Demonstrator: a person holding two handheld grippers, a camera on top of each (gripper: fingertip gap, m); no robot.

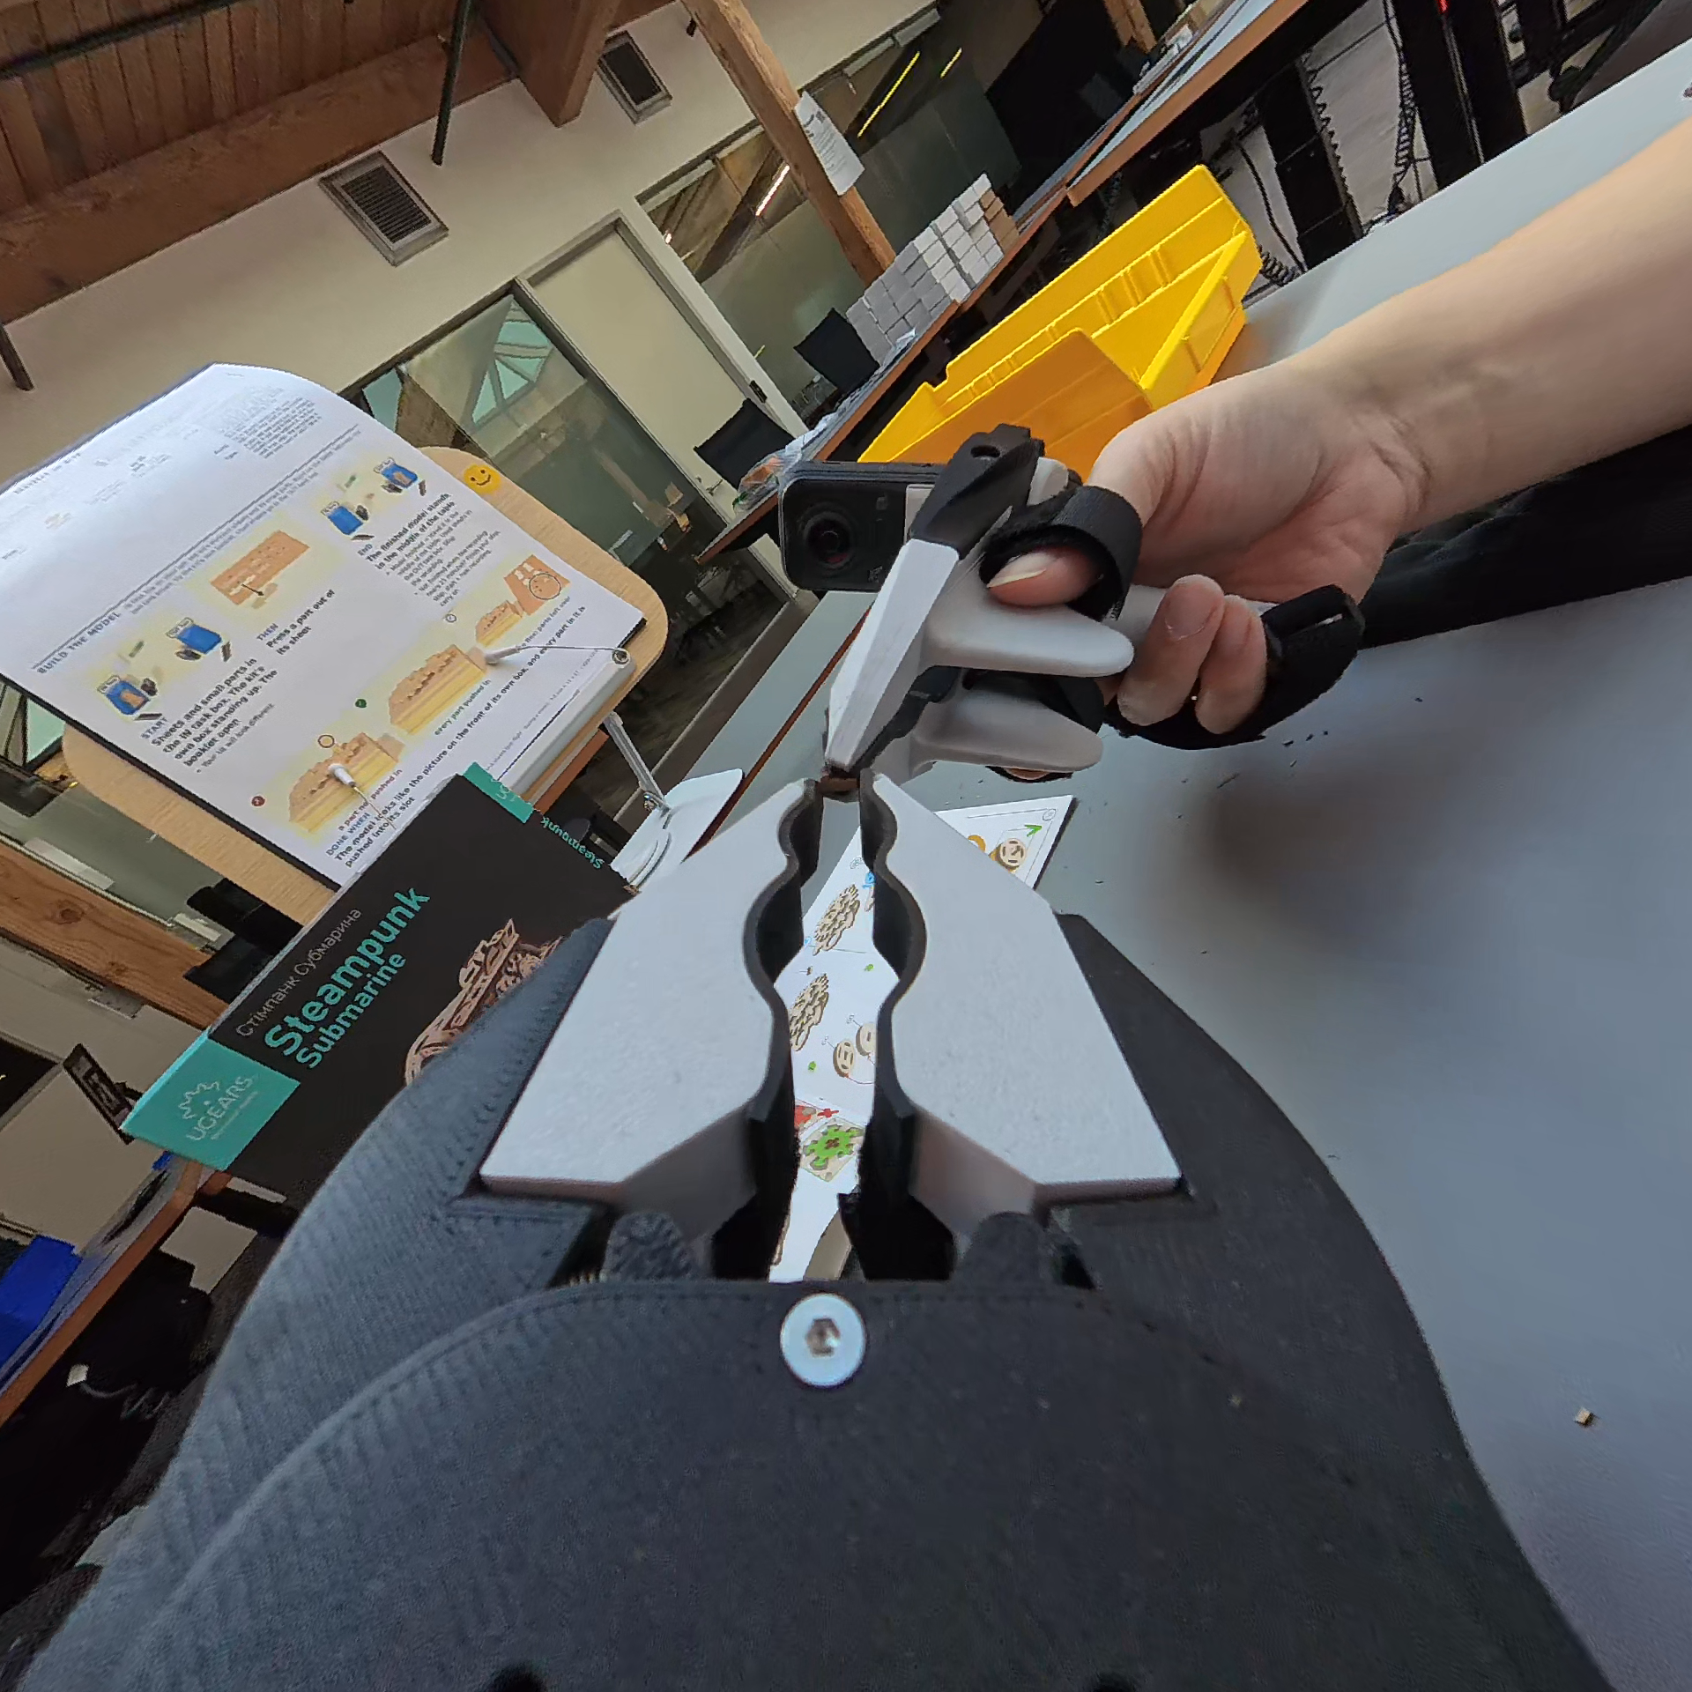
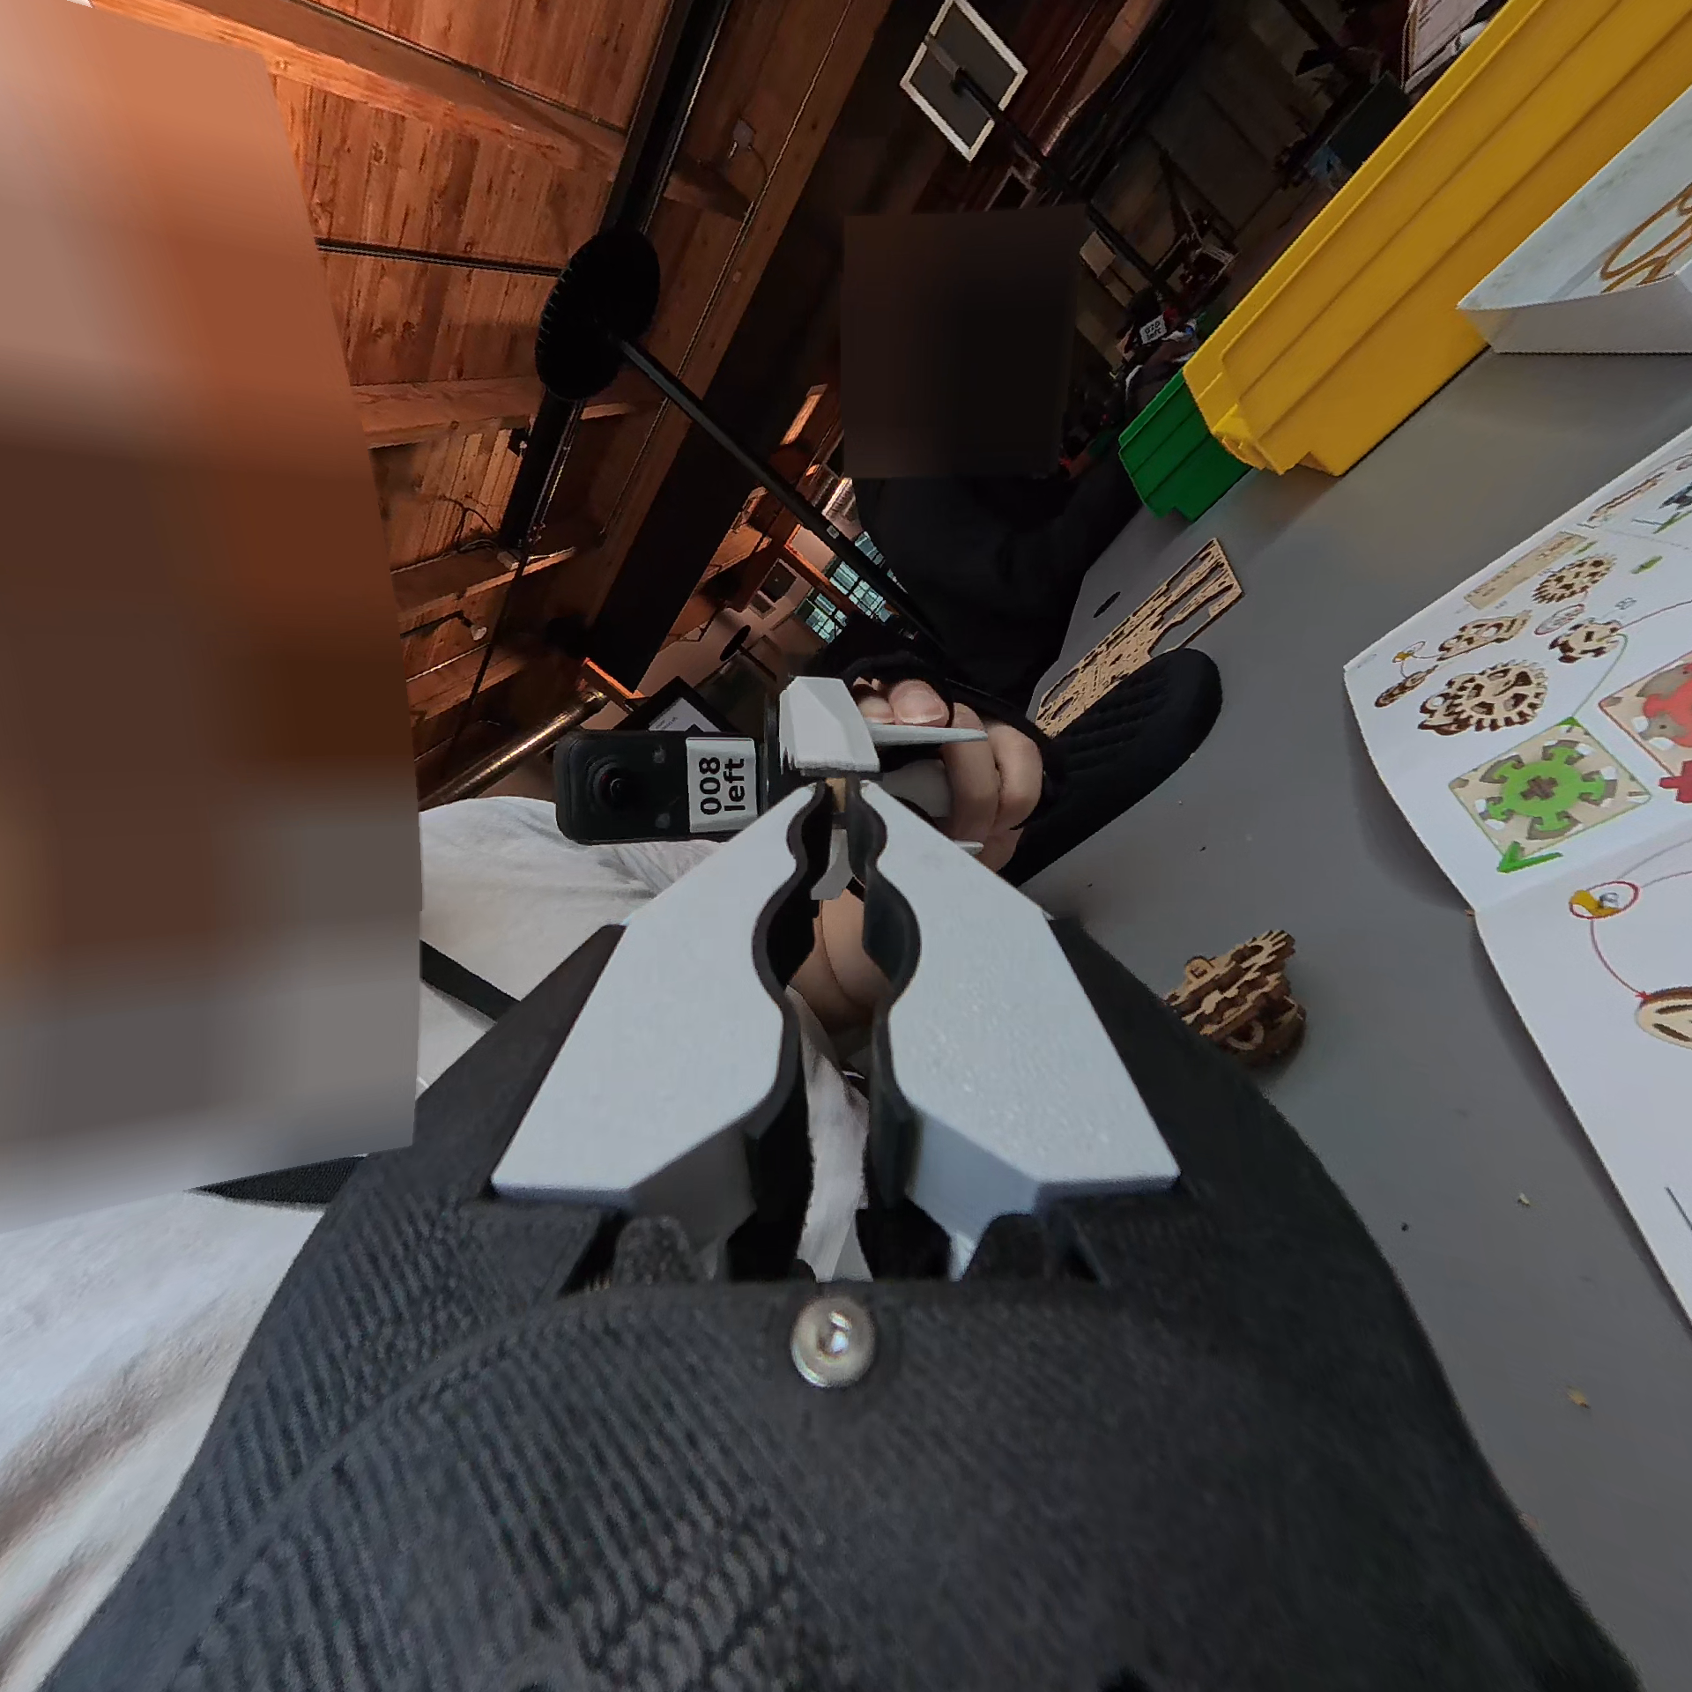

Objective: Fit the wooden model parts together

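My left gripper (image 1: 838, 789) is raised over the grey table (image 1: 1428, 1053), its tips shut on a small brown wooden part (image 1: 837, 785). My right gripper (image 1: 844, 764), held in a hand, comes in from the right and meets it tip to tip, fingers pressed together on the same spot. In the right wrist view my right gripper (image 2: 838, 798) pinches a thin pale piece (image 2: 835, 808) right against the left gripper (image 2: 829, 774). I cannot tell if this is one piece or two. An assembled wooden gear cluster (image 2: 1236, 1007) lies on the table.
An open instruction booklet (image 2: 1556, 732) lies at the right and shows under my left fingers (image 1: 838, 1007). A punched wooden sheet (image 2: 1144, 623) lies behind. The kit box (image 1: 366, 989) and a sheet on a stand (image 1: 275, 595) are at left. Yellow bins (image 1: 1099, 348) stand at the back. The tips of both grippers are at nearly the same place.
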